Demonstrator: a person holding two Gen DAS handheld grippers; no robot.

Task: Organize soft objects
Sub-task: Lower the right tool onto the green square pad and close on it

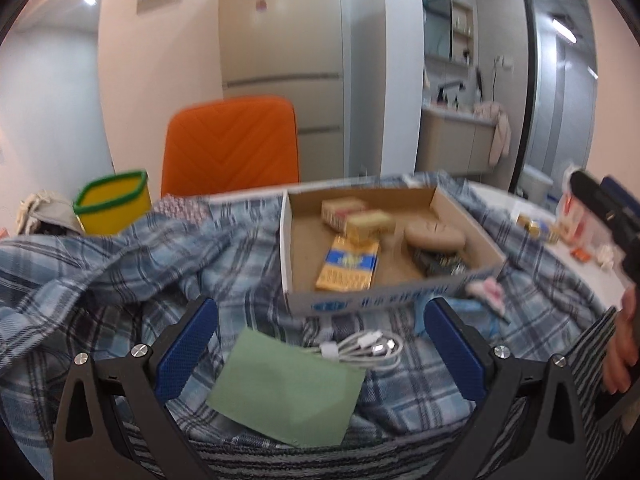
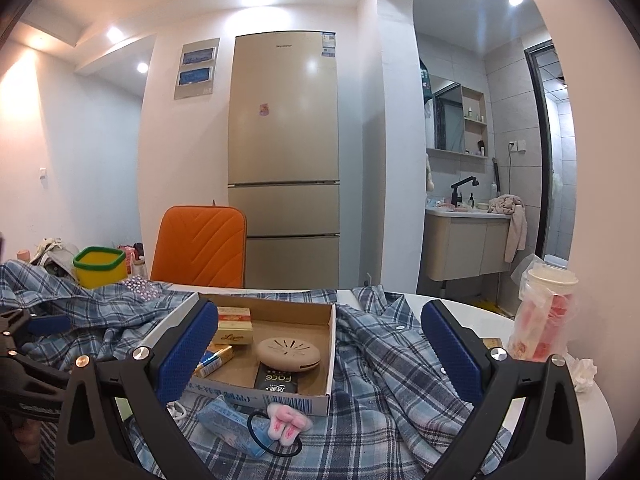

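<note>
A blue plaid shirt (image 1: 132, 256) (image 2: 384, 360) lies rumpled across the table. On it sits a shallow cardboard box (image 1: 372, 300) (image 2: 331, 344) holding small packets and a round beige case. My left gripper (image 1: 320, 308) is open above a green cloth (image 1: 288, 388) and a coiled white cable (image 1: 368, 350), touching neither. My right gripper (image 2: 320, 308) is open and empty, hovering over the box and shirt. In front of the box lie a pink bunny hair tie (image 2: 286, 426) and a blue mask packet (image 2: 228, 424). Striped fabric (image 1: 280, 460) shows under my left gripper.
A yellow bin with a green rim (image 1: 114, 204) (image 2: 100, 266) stands at the back left, with an orange chair (image 2: 204, 244) behind the table. A cup in a plastic bag (image 2: 548, 312) and a crumpled tissue (image 2: 582, 372) sit on the white table (image 2: 480, 316) at right.
</note>
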